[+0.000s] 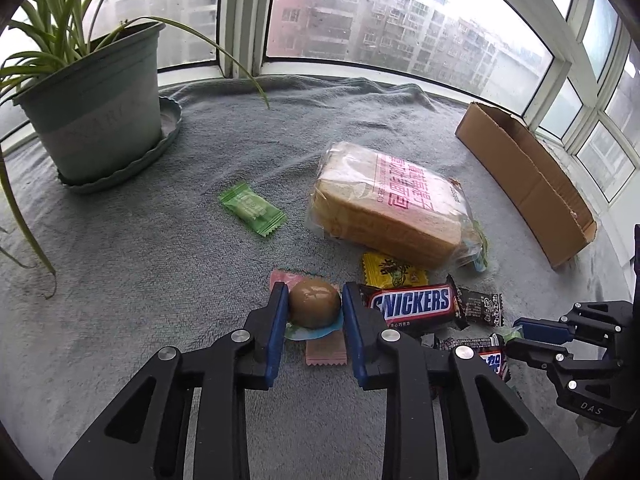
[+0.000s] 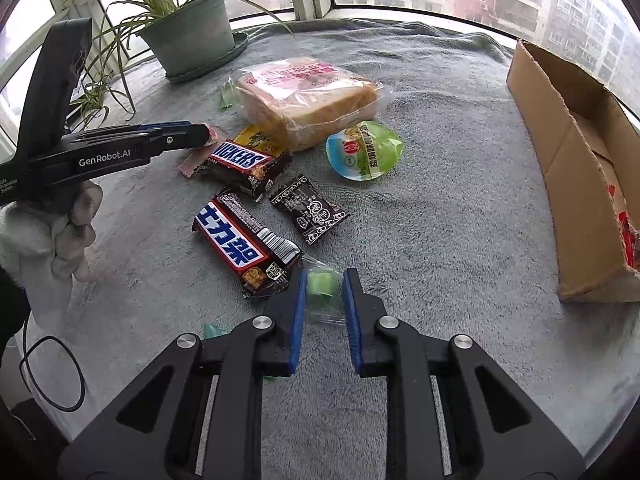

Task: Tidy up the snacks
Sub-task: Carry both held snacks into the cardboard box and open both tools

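Between our right tool [image 2: 325, 294], a clear-wrapped green candy [image 2: 321, 285] is pinched tight. Our left tool [image 1: 314, 306] straddles a brown packaged egg [image 1: 314, 309], pads apparently on it, though we cannot tell if it grips. Snickers bars [image 2: 240, 166], bread [image 1: 386, 204] and small packets still litter the grey blanket [image 1: 160, 264]. We judge sorting barely begun; the cardboard box [image 2: 576, 184] holds little.
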Tool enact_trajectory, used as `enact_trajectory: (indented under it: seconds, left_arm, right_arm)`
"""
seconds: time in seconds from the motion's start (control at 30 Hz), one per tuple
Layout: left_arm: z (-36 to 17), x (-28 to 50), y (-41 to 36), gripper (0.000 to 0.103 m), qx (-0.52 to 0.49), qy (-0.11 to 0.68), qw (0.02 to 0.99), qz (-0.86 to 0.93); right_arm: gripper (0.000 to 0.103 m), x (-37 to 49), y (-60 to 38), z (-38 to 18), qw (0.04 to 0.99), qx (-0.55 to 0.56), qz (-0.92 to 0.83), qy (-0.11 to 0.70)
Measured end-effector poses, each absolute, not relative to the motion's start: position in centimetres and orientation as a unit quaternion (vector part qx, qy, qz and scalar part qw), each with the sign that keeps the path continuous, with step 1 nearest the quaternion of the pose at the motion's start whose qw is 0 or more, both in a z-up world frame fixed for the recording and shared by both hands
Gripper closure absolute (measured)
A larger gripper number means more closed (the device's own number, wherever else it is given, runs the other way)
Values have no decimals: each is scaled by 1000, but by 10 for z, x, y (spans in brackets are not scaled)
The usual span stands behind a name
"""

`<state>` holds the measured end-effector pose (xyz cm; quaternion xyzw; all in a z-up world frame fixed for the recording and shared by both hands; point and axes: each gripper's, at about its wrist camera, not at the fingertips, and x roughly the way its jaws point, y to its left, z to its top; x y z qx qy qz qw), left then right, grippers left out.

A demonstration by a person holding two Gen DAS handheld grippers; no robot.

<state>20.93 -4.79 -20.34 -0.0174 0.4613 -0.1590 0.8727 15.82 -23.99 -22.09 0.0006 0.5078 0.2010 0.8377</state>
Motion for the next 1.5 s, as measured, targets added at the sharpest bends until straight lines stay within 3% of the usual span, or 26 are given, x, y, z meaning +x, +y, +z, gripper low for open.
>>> enact_trajectory:
  seconds: [0.3,0.67,1.13,1.5]
  left_arm:
    - [-195,202,-42,78,-33,453,877,-160]
    - [-147,195,-57,78,-46,413,889,-193]
    - [-105,210,-140,78,-33,378,885,-271]
    - [-87,239,-229,78,-9,355,879,-319]
  right_arm:
    - [85,156,-253,-195,855,19,199,479]
    - [85,164,-315,-143,891,39,155,425]
    - [85,216,-435,-107,919,68,67,383]
    - [85,255,-477,-134,915,73,39,396]
